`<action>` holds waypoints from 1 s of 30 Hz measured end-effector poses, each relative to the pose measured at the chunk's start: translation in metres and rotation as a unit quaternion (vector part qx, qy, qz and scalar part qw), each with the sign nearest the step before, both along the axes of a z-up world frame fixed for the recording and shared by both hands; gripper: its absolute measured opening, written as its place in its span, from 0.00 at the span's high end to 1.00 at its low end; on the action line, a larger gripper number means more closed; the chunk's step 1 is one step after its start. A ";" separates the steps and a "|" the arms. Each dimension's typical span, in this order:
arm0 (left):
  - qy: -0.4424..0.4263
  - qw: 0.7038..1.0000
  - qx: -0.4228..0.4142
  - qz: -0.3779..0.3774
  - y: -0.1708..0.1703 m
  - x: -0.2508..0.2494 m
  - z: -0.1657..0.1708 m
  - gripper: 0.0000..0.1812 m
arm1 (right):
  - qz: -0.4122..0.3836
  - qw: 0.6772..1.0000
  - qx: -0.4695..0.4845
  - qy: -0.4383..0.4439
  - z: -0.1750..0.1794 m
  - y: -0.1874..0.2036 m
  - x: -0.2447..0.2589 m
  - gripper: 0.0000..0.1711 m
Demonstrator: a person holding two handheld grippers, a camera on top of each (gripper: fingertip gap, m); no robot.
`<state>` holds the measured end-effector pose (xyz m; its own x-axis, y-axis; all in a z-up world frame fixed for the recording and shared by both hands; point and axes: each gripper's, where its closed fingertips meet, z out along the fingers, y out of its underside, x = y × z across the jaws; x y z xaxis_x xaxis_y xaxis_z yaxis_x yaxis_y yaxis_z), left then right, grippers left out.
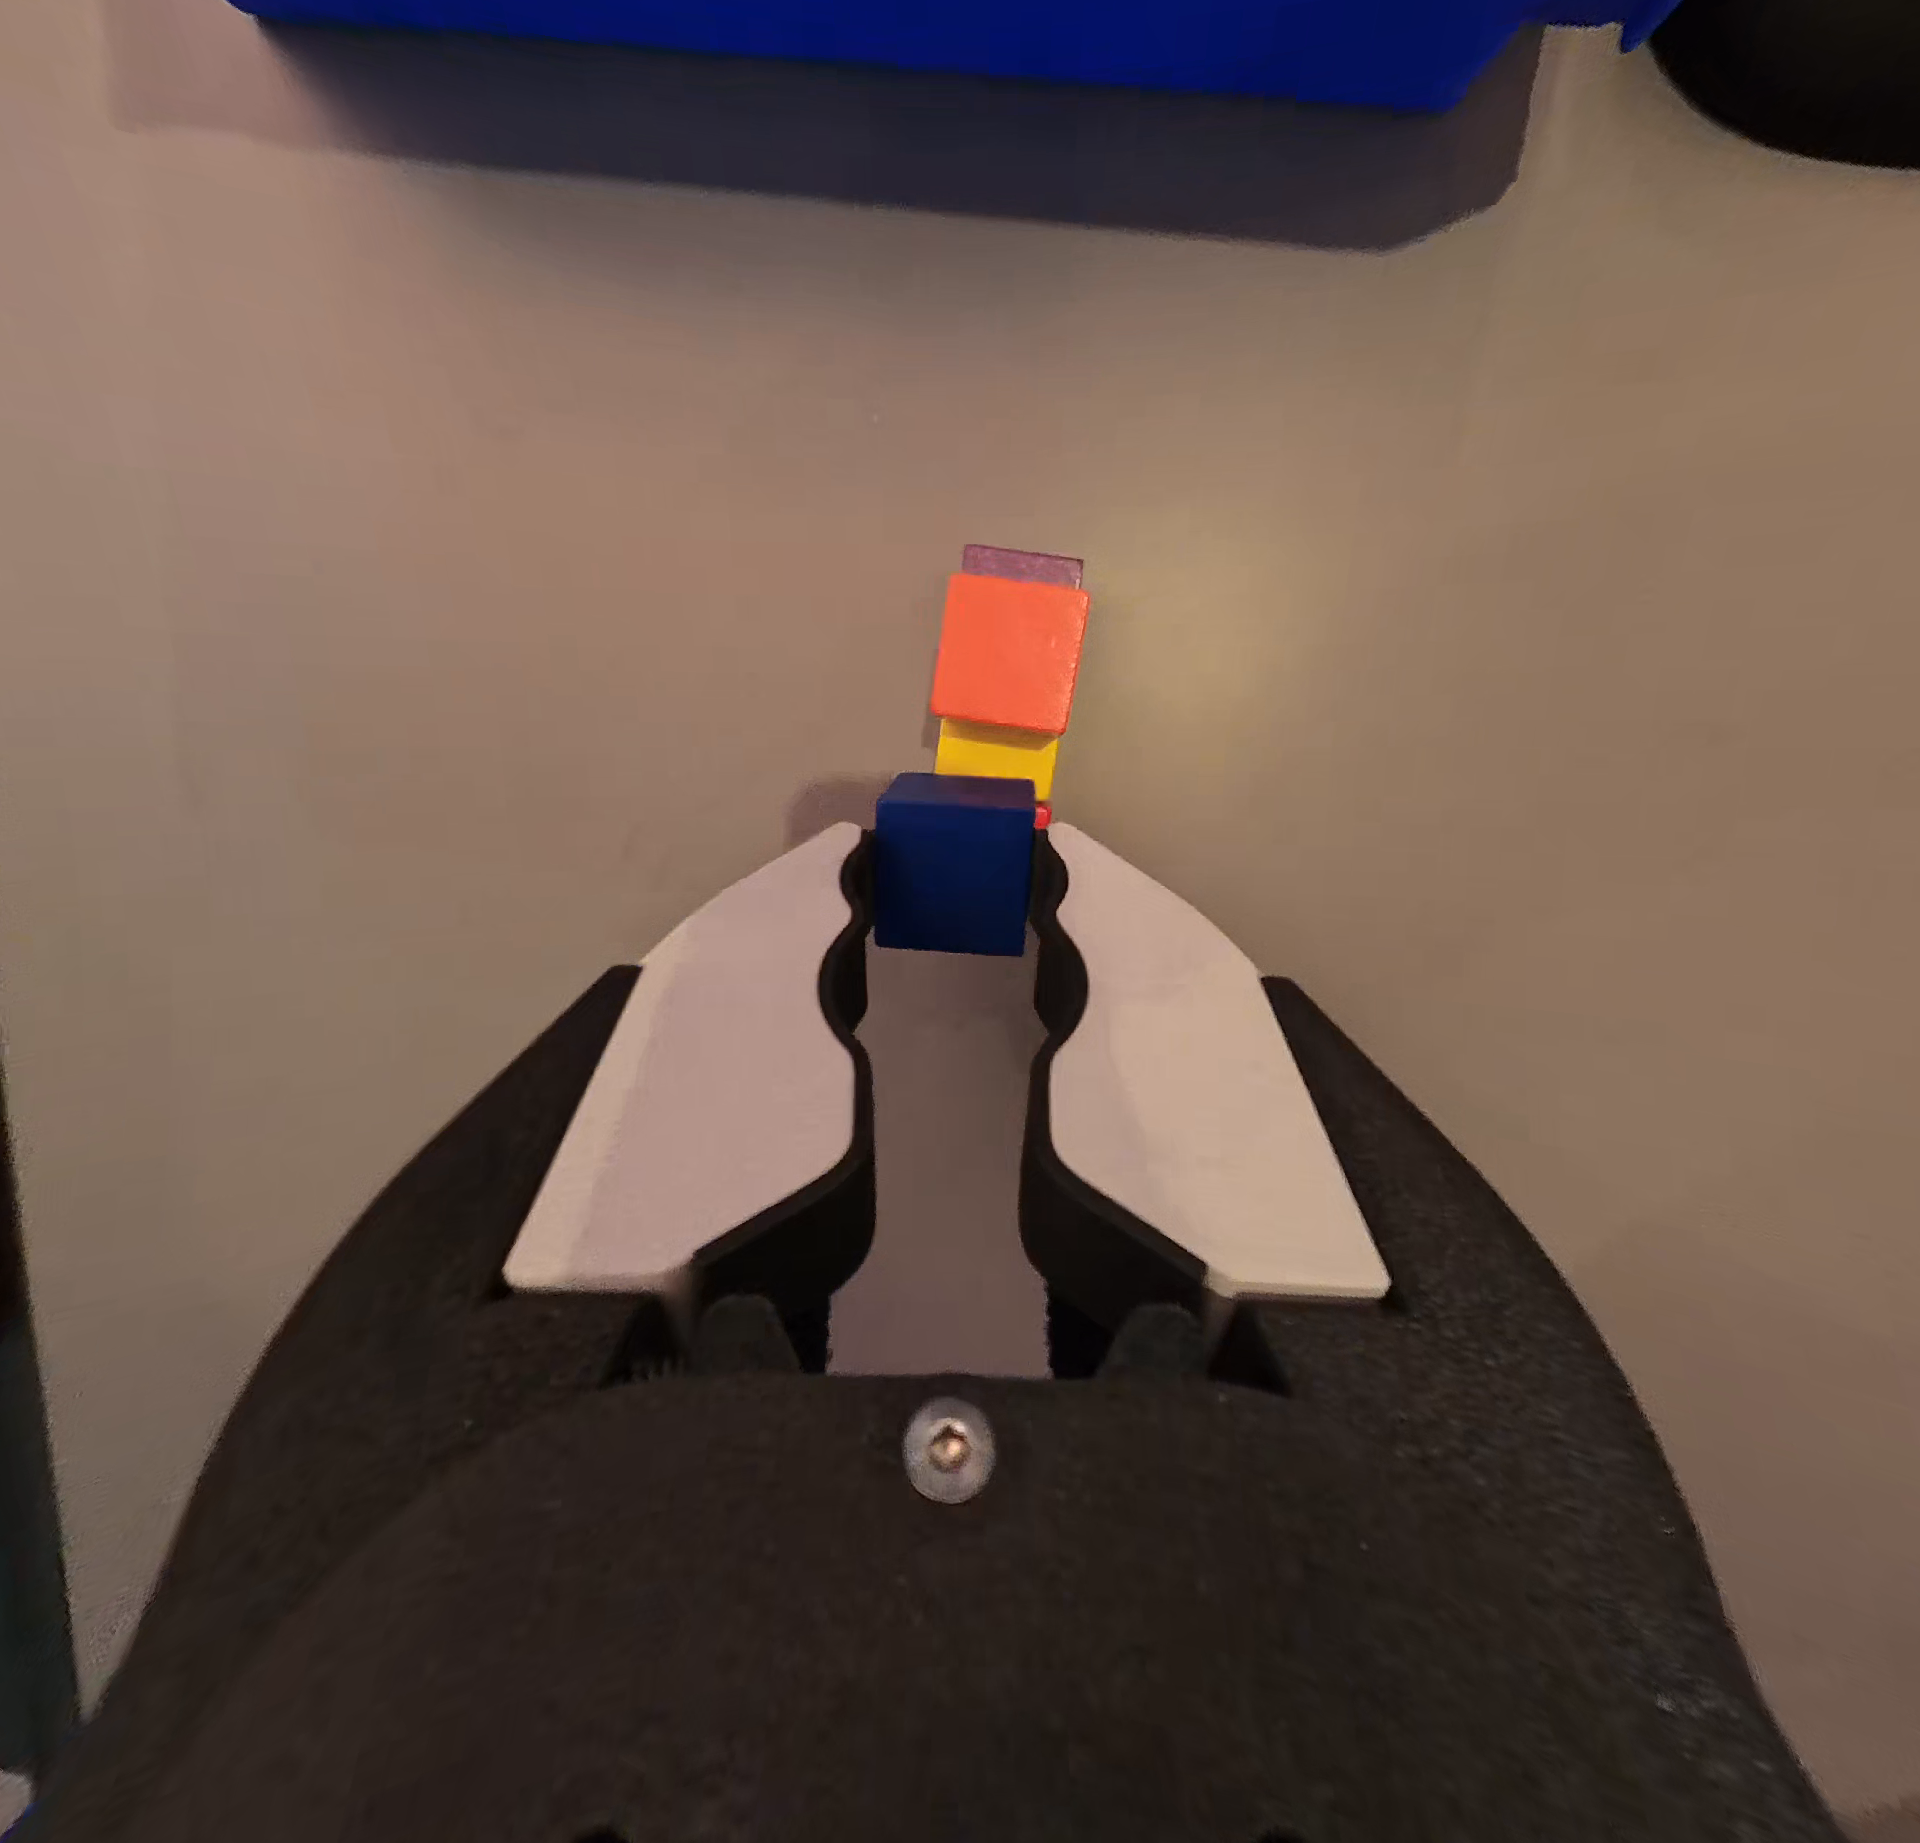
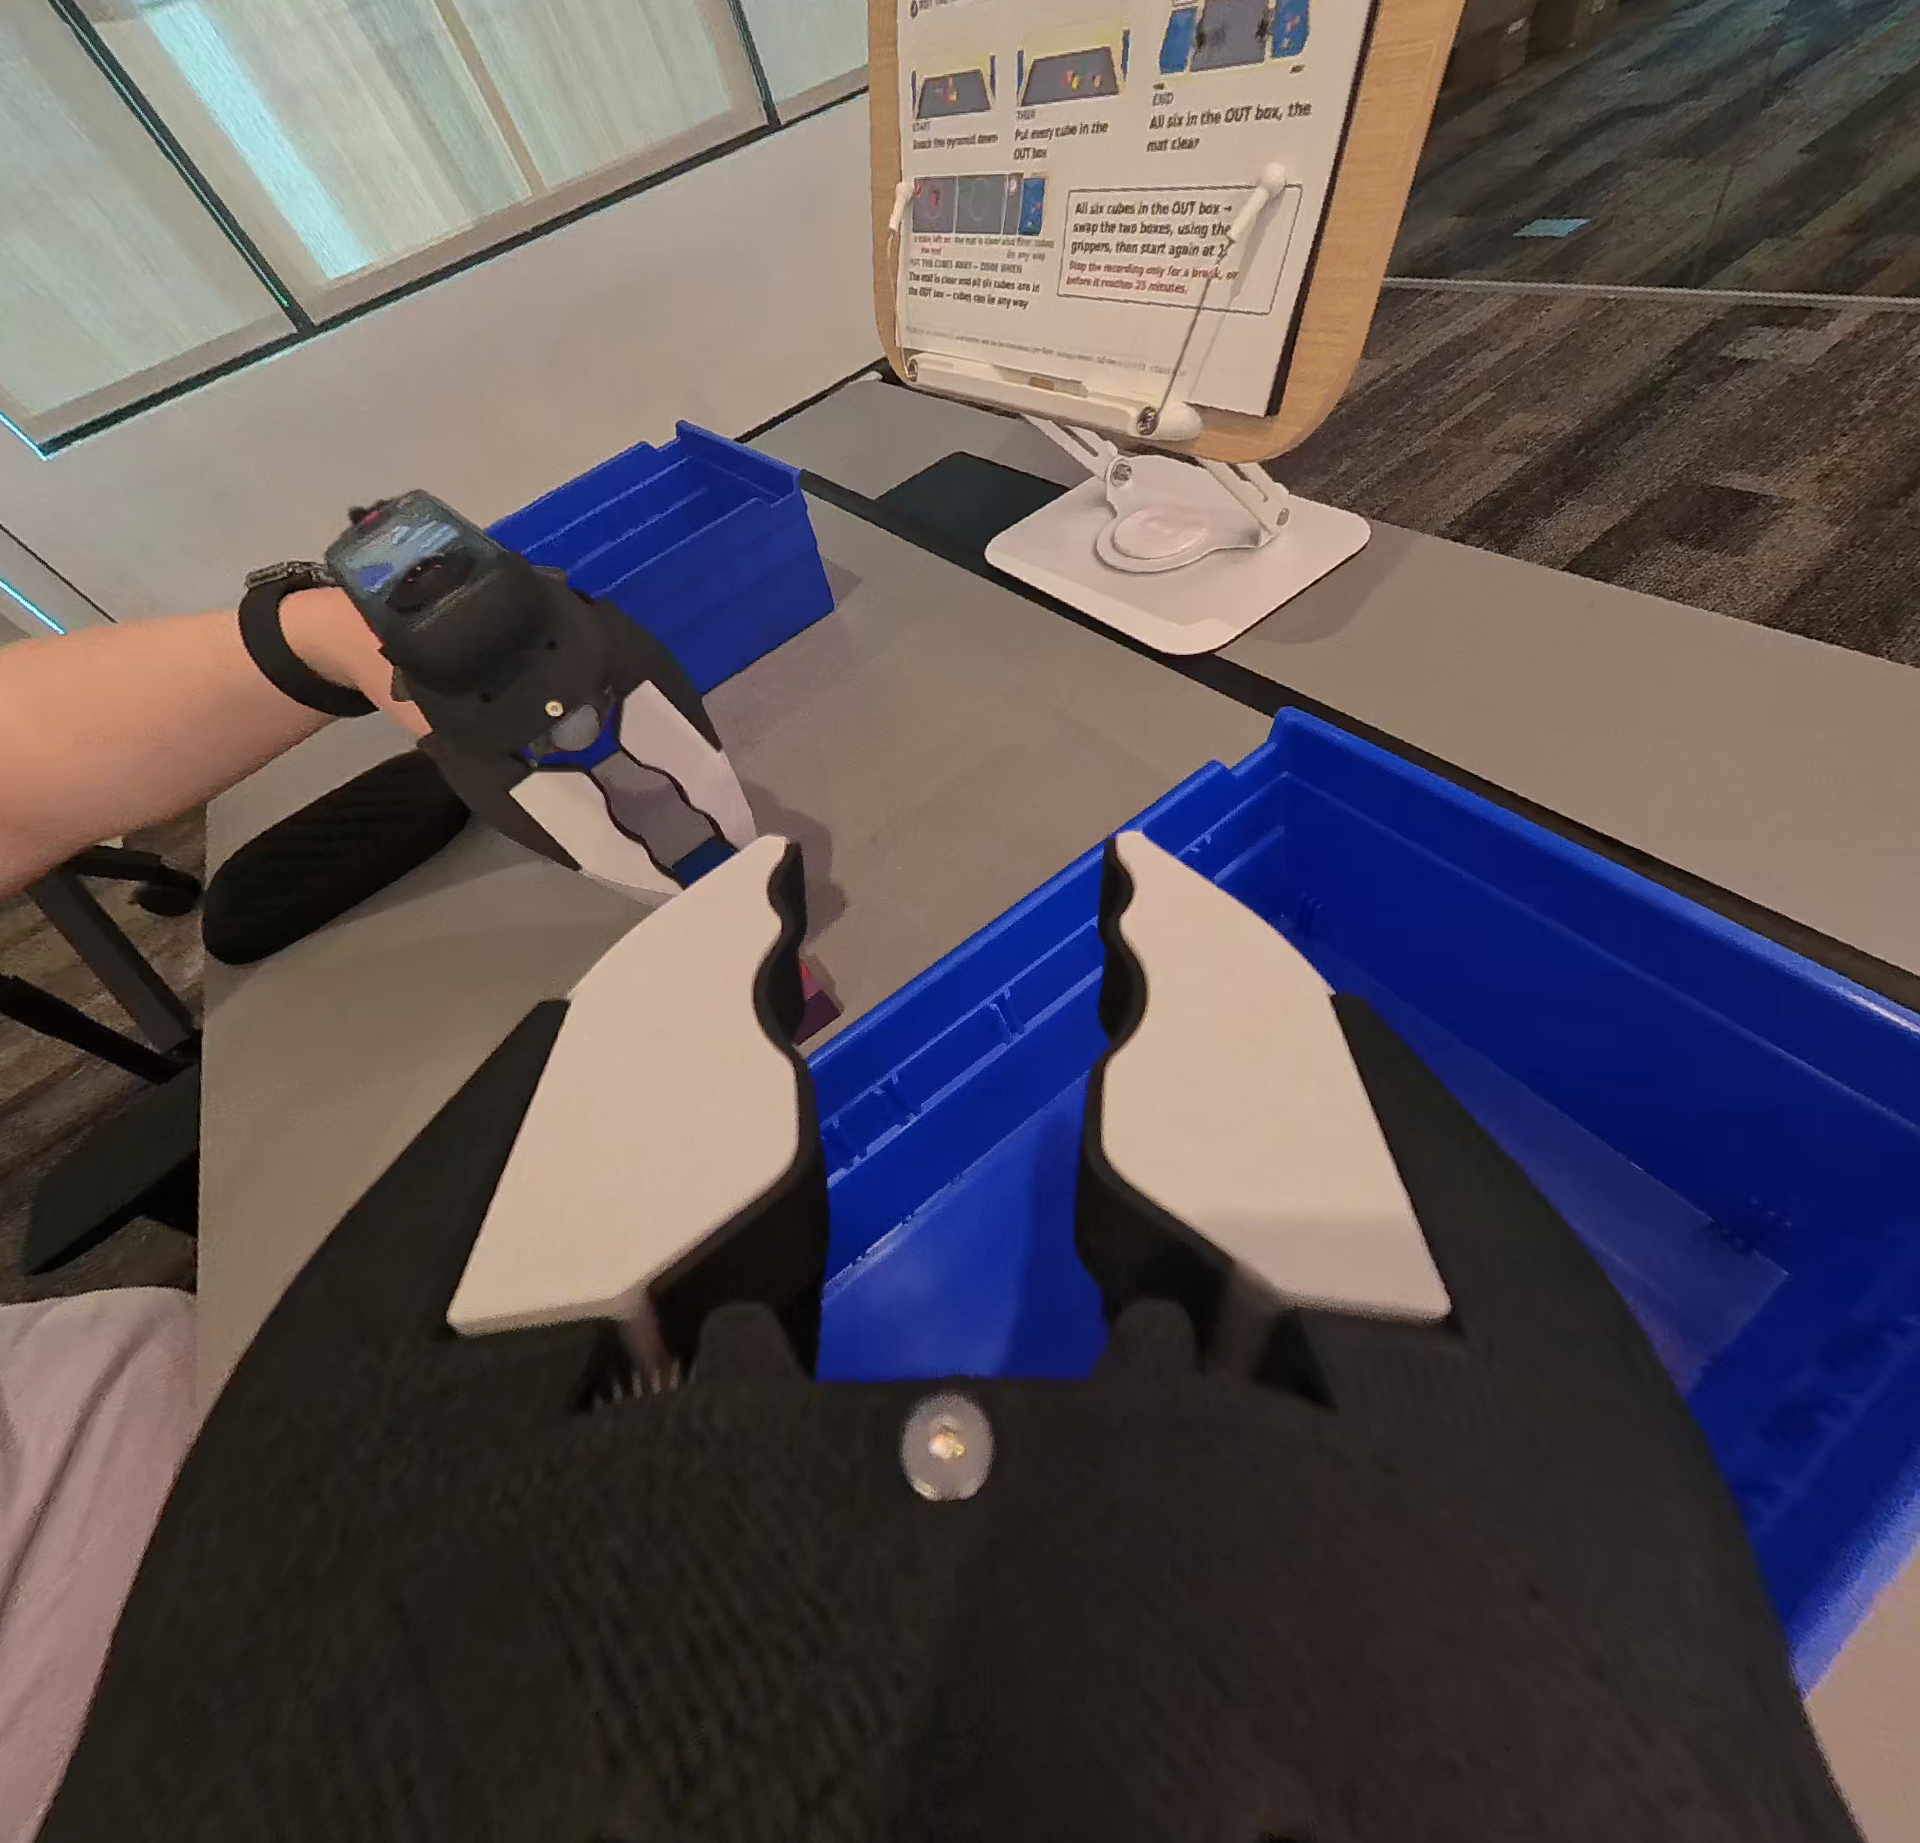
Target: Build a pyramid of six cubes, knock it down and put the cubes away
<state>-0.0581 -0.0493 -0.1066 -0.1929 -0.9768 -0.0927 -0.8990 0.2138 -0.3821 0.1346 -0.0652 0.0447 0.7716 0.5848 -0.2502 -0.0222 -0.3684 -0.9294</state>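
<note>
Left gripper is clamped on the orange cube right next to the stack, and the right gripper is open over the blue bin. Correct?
Not quite. The left gripper is shut on the blue cube, not the orange one; the left wrist view shows the orange cube free, beyond it in the stack. The rest holds: the right gripper is open over the blue bin.

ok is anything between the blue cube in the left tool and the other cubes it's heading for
Nothing visible. The left tool is shut on the blue cube, which sits right against the yellow cube under the orange cube. Only bare grey mat lies around them.
</note>
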 end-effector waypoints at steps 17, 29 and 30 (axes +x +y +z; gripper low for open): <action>0.052 0.998 0.012 -0.030 -0.001 0.003 -0.021 0.84 | 0.003 1.000 -0.004 -0.013 -0.001 0.004 0.000 0.68; 0.058 0.997 0.013 -0.038 -0.003 0.008 -0.022 0.84 | 0.003 1.000 -0.007 -0.016 -0.004 0.005 0.001 0.68; 0.058 0.997 0.015 -0.039 -0.003 0.008 -0.022 0.84 | 0.002 1.000 -0.008 -0.016 -0.004 0.005 0.001 0.68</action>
<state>-0.0498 -0.0524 -0.1283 -0.2791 -0.9556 -0.0944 -0.9172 0.2944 -0.2684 0.1358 -0.0602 0.0404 0.7768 0.5845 -0.2347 0.0101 -0.3841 -0.9232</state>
